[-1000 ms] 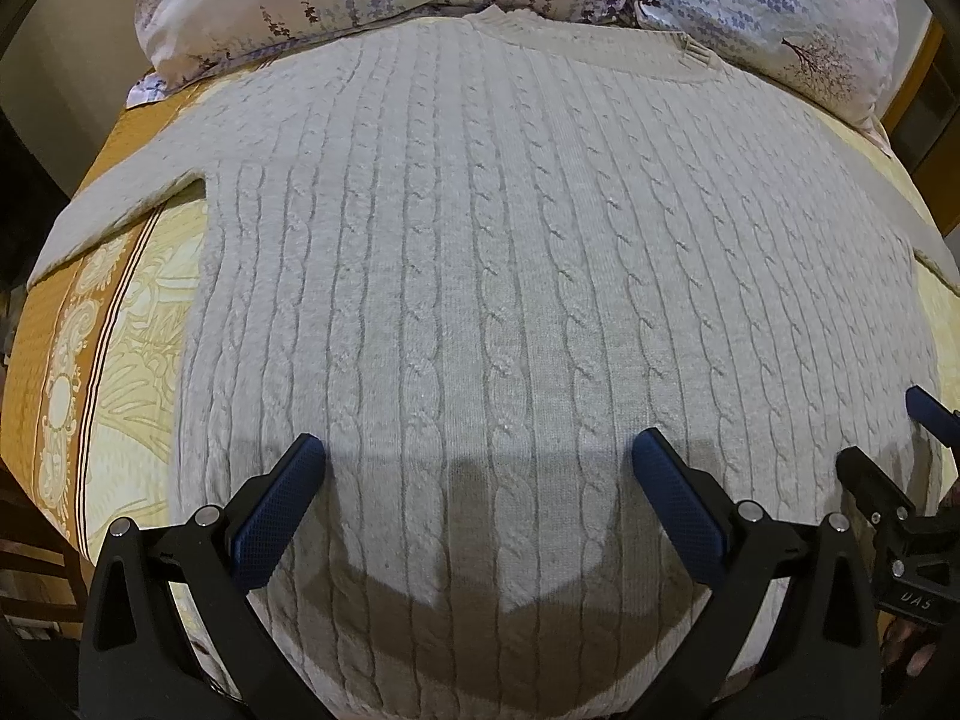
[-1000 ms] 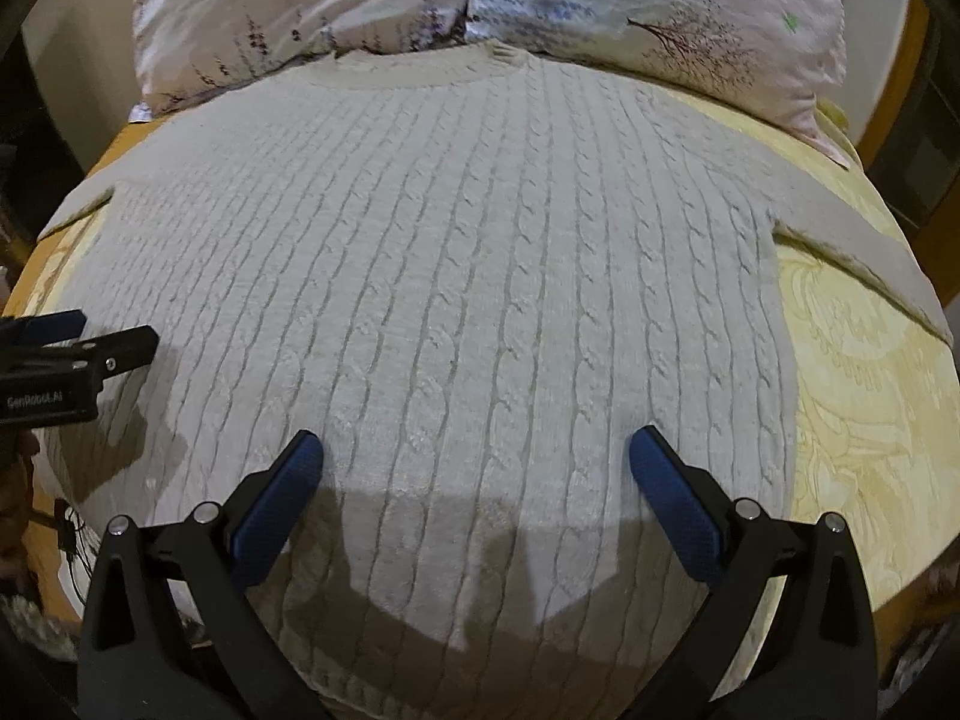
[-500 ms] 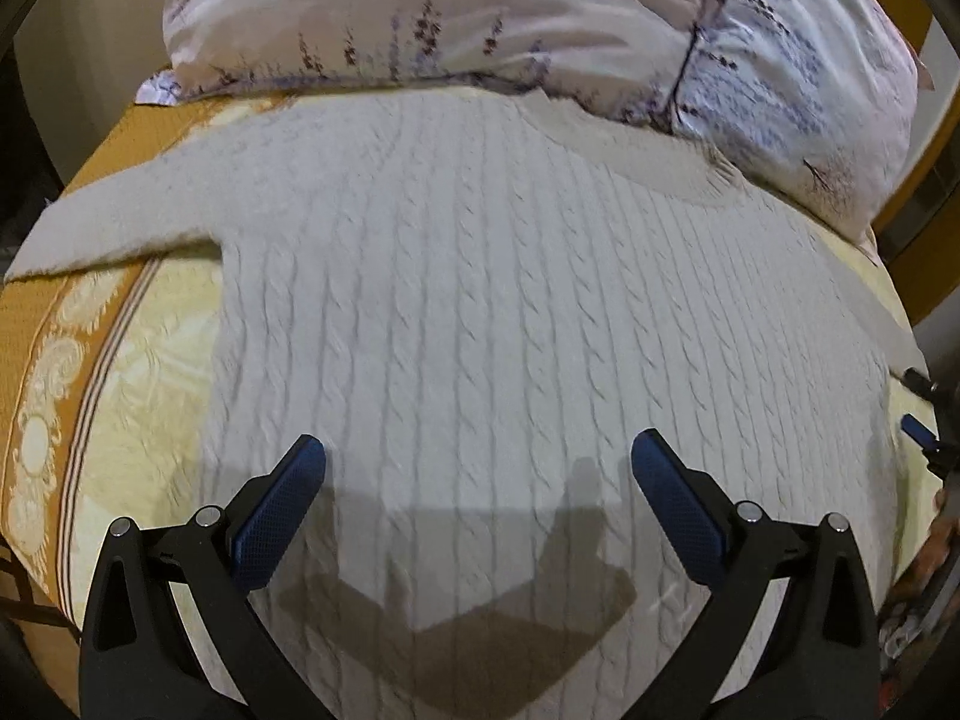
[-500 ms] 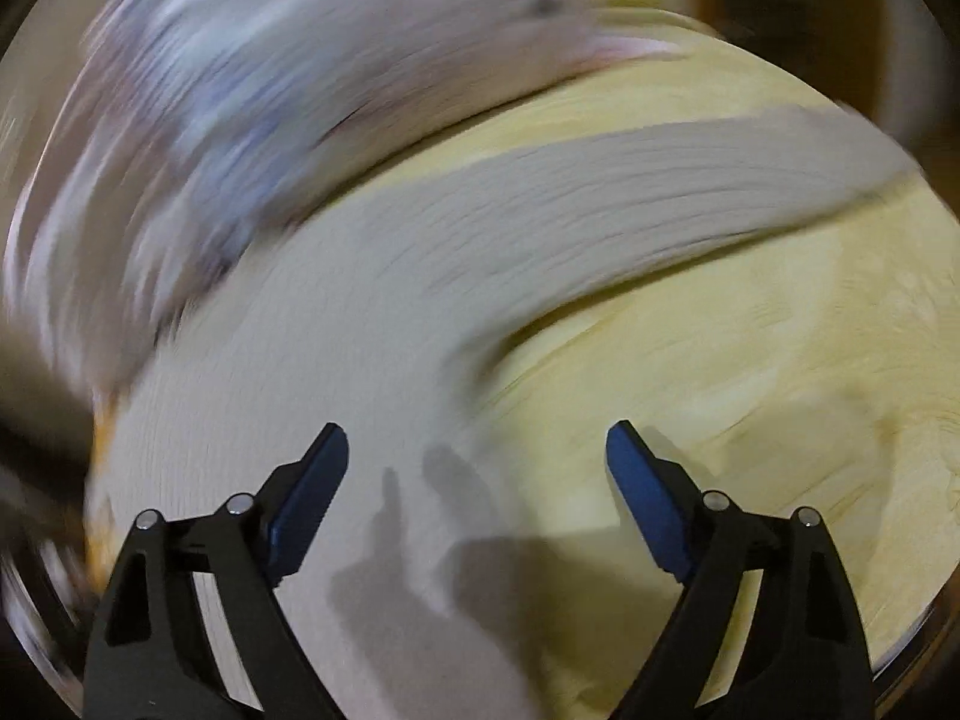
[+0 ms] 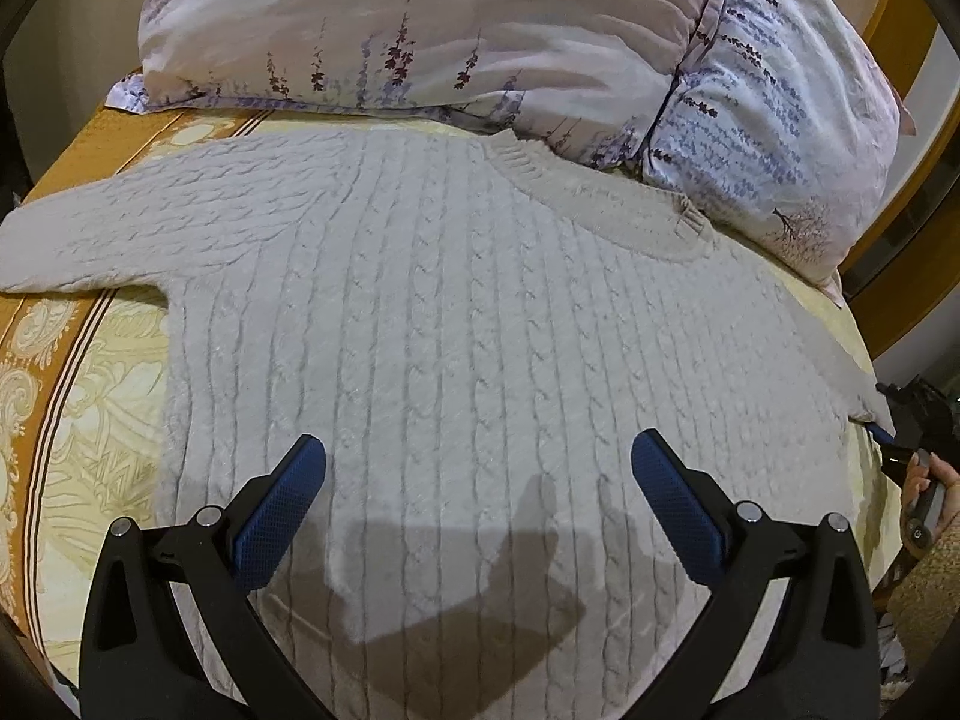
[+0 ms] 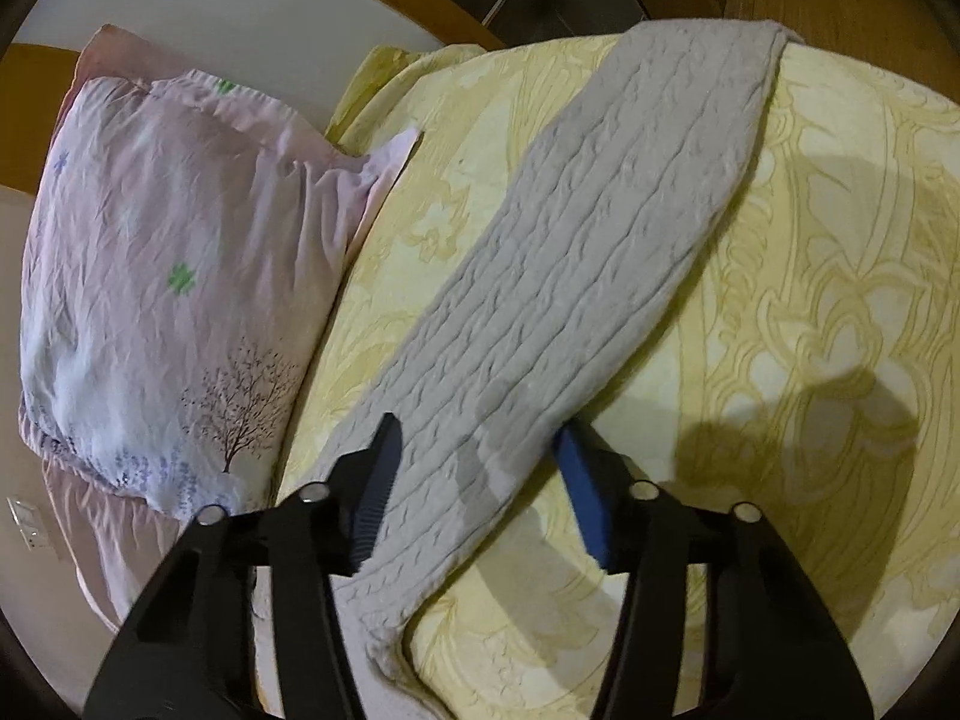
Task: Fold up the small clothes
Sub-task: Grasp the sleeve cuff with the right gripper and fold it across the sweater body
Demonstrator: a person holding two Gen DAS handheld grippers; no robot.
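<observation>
Yellow bed (image 5: 90,450) with a leafy pattern, orange stripe down one side. Grey knit sweater (image 5: 468,360) spread flat on top, neck up by the pillows (image 5: 480,30), one sleeve (image 5: 120,234) stretched out to the left. Other sleeve (image 6: 600,252) lying slanted across the yellow cover in the right view, just beside a pink pillow (image 6: 168,276) with a little tree on it. Left gripper (image 5: 478,483) hanging over the lower middle of the sweater, blue pads far apart, nothing between them, dark shadow on the knit. Right gripper (image 6: 480,474) low at the sleeve, one pad on each side of it, partly closed, not yet pinching. Small bit of hand (image 5: 927,474) at the right edge.
</observation>
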